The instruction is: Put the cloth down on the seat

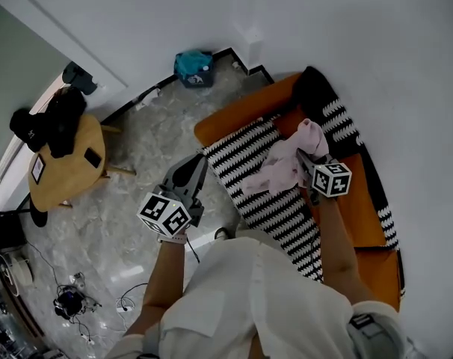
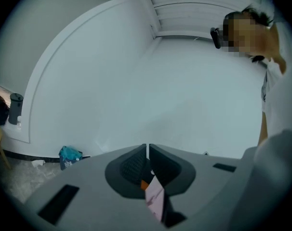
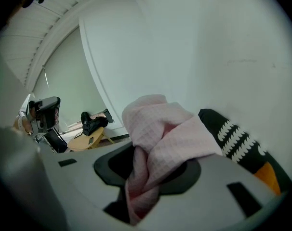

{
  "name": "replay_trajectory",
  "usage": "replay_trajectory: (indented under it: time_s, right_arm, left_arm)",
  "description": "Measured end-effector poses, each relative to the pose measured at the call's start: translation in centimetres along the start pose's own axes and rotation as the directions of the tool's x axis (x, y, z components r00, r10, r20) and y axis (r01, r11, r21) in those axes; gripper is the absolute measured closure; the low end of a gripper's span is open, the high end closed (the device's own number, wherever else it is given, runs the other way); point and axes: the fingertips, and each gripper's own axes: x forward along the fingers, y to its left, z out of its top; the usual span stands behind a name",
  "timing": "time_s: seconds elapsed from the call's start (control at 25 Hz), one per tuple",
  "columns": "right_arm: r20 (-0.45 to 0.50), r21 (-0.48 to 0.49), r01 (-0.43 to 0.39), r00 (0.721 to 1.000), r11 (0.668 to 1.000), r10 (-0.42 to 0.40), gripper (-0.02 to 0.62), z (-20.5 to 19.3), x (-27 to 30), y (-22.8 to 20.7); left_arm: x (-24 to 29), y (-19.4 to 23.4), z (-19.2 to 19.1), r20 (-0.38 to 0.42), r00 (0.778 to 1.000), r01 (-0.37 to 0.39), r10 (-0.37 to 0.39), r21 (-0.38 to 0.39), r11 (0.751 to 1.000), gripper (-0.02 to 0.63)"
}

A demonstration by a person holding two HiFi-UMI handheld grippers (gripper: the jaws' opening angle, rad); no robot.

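A pink waffle-weave cloth hangs bunched over the seat, an orange couch under a black-and-white striped cover. My right gripper is shut on the cloth. In the right gripper view the cloth fills the gap between the jaws of that gripper and spills over them, with a striped cushion behind. My left gripper is shut and holds nothing, over the floor beside the couch's left edge. In the left gripper view its jaws meet, and the gripper points at a bare white wall.
A round wooden table with a black bag and a phone stands on the marble floor at the left. A teal bag lies by the wall. Cables lie on the floor at lower left.
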Motion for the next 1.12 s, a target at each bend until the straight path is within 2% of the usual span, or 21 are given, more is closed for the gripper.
replay_trajectory:
  time_s: [0.28,0.4,0.56,0.68,0.88,1.12]
  right_arm:
    - [-0.129,0.034,0.104,0.987,0.994,-0.099,0.422,-1.4,0.2,-2.6]
    - [-0.213,0.004,0.146,0.967,0.989,-0.142,0.388,-2.3,-0.2,-3.4]
    - [-0.229,-0.064,0.182,0.954,0.981,-0.192,0.385,-1.9,-1.3,-4.0]
    - [-0.181,-0.104,0.174,0.965,0.979,-0.190,0.387,-0.3,-2.2,-3.2]
    - [-0.016,-0.082,0.124,0.992,0.989,-0.126,0.396,3.0,-3.6,0.1]
    - [0.091,-0.113,0.027,0.996,0.993,-0.016,0.405,4.4,-4.1,5.1]
  left_arm:
    - [1.1,0.1,-0.3,-0.009,1.000,0.016,-0.016,-0.013,1.000,0.574]
    - [1.4,0.0,-0.4,-0.014,1.000,0.026,-0.026,-0.017,1.000,0.574]
    - [1.7,-0.2,-0.5,-0.017,0.999,0.035,-0.035,-0.020,0.999,0.574]
    - [1.3,0.0,-0.3,-0.013,0.999,0.033,-0.033,-0.021,0.999,0.574]
    - [0.7,-0.1,-0.2,-0.006,1.000,0.027,-0.027,-0.024,0.999,0.574]
    - [-0.4,-0.1,-0.1,0.007,1.000,0.013,-0.013,-0.030,0.999,0.574]
